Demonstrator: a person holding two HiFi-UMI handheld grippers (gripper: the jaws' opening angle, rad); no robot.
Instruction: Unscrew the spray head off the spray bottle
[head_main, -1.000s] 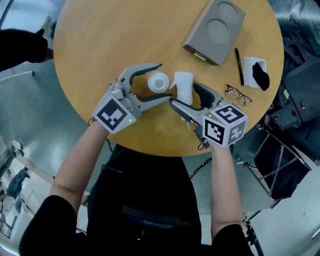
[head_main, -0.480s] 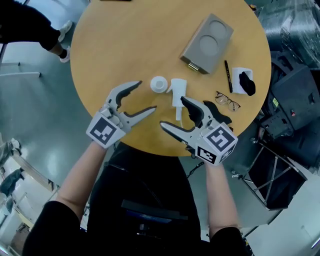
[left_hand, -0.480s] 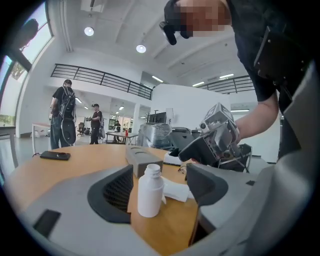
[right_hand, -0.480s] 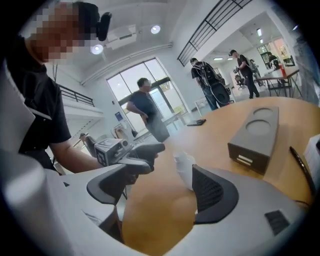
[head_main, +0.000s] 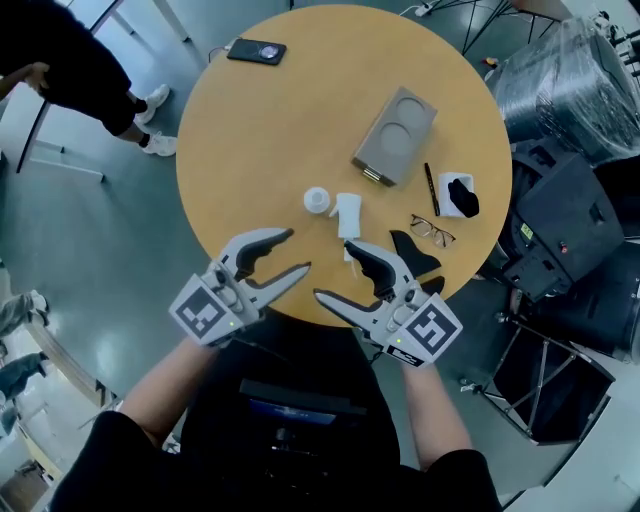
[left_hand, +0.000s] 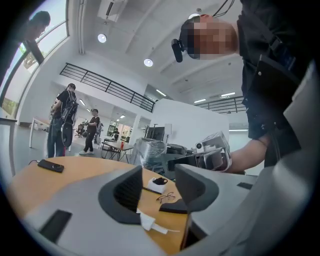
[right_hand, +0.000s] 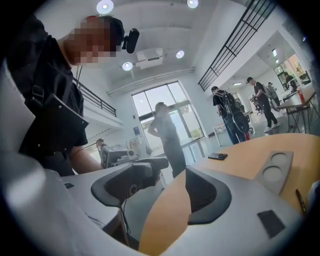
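A small white spray bottle (head_main: 318, 199) stands on the round wooden table (head_main: 250, 150). The white spray head (head_main: 347, 215) lies right beside it, off the bottle, and its thin tube points toward me. Through the left gripper view's jaws the spray head (left_hand: 146, 221) shows low down. My left gripper (head_main: 298, 252) hovers near the table's front edge, clear of both parts. My right gripper (head_main: 334, 271) hangs beside it, facing the left one. Both are open with nothing between the fingers, and their jaws have just been closing somewhat.
A grey box (head_main: 394, 136) with two round recesses lies behind the bottle. To its right are a pen (head_main: 431, 189), glasses (head_main: 430, 231), a black case (head_main: 412, 250) and a white pad (head_main: 457, 196) holding a black object. A phone (head_main: 256, 51) lies at the far edge. People stand beyond the table.
Both grippers have lifted away from the bottle and spray head and drawn back toward the table's front edge. Their jaws stand narrower than before. The bottle and head stay put.
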